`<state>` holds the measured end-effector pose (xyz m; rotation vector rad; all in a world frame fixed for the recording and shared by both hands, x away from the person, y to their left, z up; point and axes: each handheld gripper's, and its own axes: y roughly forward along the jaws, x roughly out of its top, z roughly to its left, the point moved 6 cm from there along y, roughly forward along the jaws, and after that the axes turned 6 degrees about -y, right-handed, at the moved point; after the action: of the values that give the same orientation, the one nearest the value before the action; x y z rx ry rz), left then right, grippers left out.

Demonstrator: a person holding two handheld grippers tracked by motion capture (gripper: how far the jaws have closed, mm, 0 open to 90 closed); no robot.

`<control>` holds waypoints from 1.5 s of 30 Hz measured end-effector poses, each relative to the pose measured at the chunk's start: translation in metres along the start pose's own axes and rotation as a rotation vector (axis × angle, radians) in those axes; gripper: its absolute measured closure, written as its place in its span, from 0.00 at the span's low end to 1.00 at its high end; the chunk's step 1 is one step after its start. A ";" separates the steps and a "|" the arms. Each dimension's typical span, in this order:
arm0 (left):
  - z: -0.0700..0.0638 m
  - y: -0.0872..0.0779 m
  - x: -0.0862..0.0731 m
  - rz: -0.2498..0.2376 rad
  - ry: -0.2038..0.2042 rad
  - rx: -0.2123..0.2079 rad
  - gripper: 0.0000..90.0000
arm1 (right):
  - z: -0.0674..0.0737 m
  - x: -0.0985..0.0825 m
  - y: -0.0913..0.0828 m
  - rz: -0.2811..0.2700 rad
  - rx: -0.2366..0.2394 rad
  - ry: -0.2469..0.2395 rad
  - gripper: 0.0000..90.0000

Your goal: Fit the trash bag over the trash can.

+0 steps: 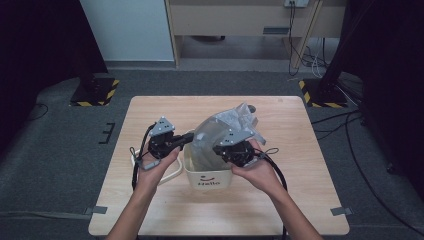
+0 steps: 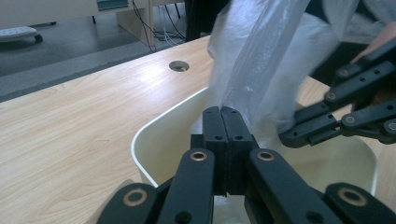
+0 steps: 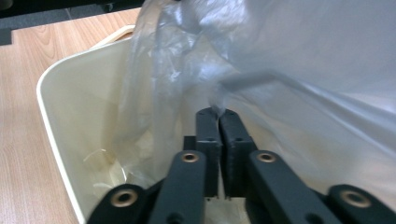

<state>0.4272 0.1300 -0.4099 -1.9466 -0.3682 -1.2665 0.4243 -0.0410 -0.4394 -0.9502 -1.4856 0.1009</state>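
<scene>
Clear plastic bag [image 1: 222, 132] billows up out of the cream bin [image 1: 207, 177], its lower part down inside the bin and its upper part spilling toward the far right of the tabletop [image 1: 150, 115]. The bin stands near the middle of the tabletop, a little toward the near edge, with "Hello" printed on its near wall. Left hand-held gripper [image 2: 220, 114] sits at the bin's left rim, jaws pressed fully together, a fold of the bag film pinched at the tips. Right hand-held gripper [image 3: 217, 114] is over the bin's right side, jaws almost together with a narrow slit between them, a twist of bag film caught at the tips. In the left gripper view the right hand-held gripper's jaws lie against the bag above the bin's opening. A round cable hole [image 2: 179, 66] sits in the tabletop beyond the bin. Both hands hold the grippers from the near edge.
</scene>
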 end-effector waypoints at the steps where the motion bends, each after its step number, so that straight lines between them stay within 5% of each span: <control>1: -0.001 0.000 0.000 0.001 0.005 -0.001 1.00 | -0.001 0.000 0.000 -0.002 -0.004 0.007 0.88; 21: -0.005 -0.003 -0.004 -0.003 0.001 -0.032 1.00 | -0.007 0.000 0.006 0.006 -0.017 0.100 0.38; 45: -0.004 -0.002 -0.015 0.034 0.019 -0.036 1.00 | -0.029 0.006 -0.014 -0.109 -0.065 0.216 0.29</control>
<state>0.4165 0.1305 -0.4209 -1.9610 -0.3034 -1.2770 0.4432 -0.0599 -0.4211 -0.9006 -1.3436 -0.1266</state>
